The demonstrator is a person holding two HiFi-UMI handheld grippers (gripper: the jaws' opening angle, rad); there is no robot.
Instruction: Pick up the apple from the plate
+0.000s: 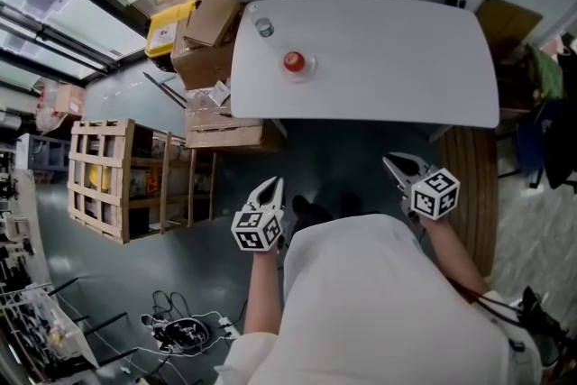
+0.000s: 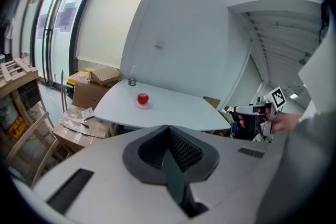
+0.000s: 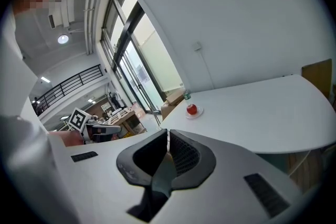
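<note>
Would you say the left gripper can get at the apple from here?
Probably not yet: the left gripper is short of the table, jaws shut; nothing blocks the apple.

We show the person's white top (image 1: 379,302). The left gripper (image 1: 273,186) and the right gripper (image 1: 390,160) share one build: a pale grey shell, dark ribbed pads (image 2: 185,150), black slots, and a white cube (image 1: 259,229) with black square markers.
</note>
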